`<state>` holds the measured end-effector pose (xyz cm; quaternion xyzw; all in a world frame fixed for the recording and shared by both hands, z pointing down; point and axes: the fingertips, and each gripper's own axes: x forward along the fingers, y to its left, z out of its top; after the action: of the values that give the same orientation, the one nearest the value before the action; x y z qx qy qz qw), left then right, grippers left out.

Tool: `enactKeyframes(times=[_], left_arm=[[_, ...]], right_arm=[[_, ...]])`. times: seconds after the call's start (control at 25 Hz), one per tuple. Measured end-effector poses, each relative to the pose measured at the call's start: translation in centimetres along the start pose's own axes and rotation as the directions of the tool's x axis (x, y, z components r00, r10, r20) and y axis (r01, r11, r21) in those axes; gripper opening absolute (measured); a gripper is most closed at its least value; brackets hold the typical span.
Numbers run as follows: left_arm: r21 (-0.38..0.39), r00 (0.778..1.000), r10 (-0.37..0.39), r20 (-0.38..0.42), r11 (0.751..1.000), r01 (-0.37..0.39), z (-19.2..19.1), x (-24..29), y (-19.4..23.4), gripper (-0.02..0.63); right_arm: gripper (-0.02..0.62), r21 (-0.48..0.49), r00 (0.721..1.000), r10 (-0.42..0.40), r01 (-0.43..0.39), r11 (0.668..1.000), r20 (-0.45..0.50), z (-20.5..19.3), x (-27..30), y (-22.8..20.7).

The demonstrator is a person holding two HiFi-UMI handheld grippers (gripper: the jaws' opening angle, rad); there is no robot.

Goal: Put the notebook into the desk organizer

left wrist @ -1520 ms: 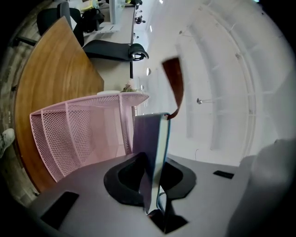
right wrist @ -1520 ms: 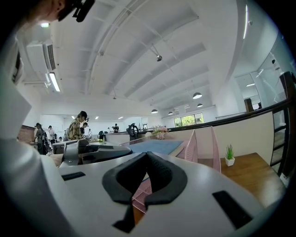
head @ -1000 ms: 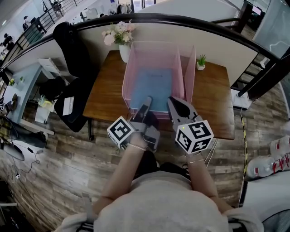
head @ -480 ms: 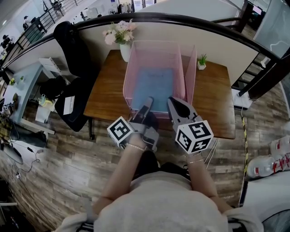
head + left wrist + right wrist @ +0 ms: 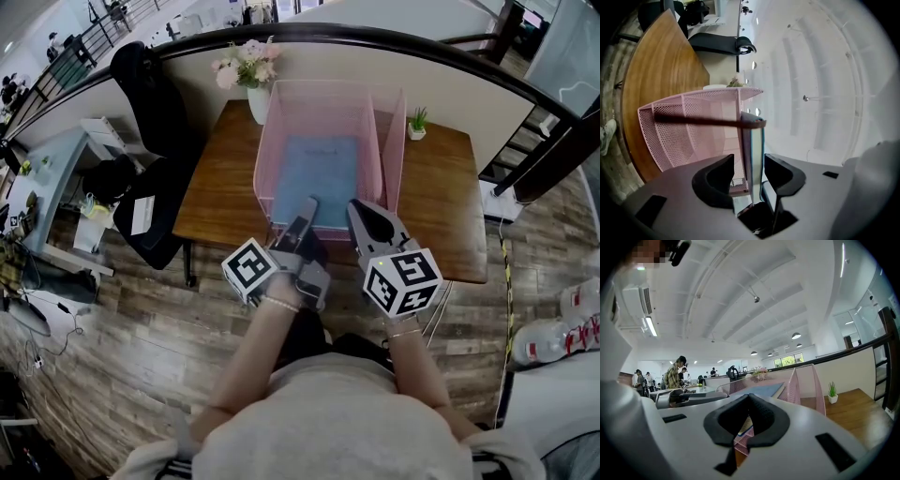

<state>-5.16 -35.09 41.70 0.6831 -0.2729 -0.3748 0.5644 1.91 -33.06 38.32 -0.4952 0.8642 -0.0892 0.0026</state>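
A blue notebook lies tilted inside the pink mesh desk organizer on the wooden desk. My left gripper is at the organizer's near edge. In the left gripper view the notebook's edge stands between the jaws of the left gripper. Those jaws are opening, and a gap shows beside the pads. The pink mesh spreads to the left. My right gripper sits beside the left one, its tips shut together with nothing held. The notebook and the organizer wall lie ahead of it.
A white vase of flowers stands at the desk's back left. A small potted plant sits to the right of the organizer and also shows as the plant. A black chair is left of the desk, and a railing runs behind it.
The notebook's far edge has moved deeper into the organizer. Both grippers stay almost where they were at its near edge.
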Motion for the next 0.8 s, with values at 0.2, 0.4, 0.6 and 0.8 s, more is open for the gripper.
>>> enactKeyframes(times=[0.2, 0.4, 0.6, 0.8], left_arm=[[0.041, 1.000, 0.018, -0.012, 0.999, -0.017, -0.6, -0.6, -0.1, 0.201], [0.056, 1.000, 0.020, -0.008, 0.998, -0.020, -1.1, -1.3, -0.6, 0.194], [0.071, 0.999, 0.047, 0.001, 0.996, -0.047, -1.3, -2.5, -0.2, 0.184], [0.070, 0.999, 0.037, 0.014, 0.997, -0.038, -1.6, -2.8, -0.1, 0.153]], right_arm=[[0.003, 0.003, 1.000, 0.002, -0.002, 1.000, 0.001, -0.1, -0.4, 0.1], [0.003, 0.006, 1.000, 0.000, 0.000, 1.000, 0.004, -0.2, -0.7, 0.1], [0.003, 0.009, 1.000, 0.001, -0.001, 1.000, 0.007, -0.2, -0.8, 0.4], [0.003, 0.010, 1.000, 0.006, -0.006, 1.000, 0.008, -0.5, -1.1, 0.6]])
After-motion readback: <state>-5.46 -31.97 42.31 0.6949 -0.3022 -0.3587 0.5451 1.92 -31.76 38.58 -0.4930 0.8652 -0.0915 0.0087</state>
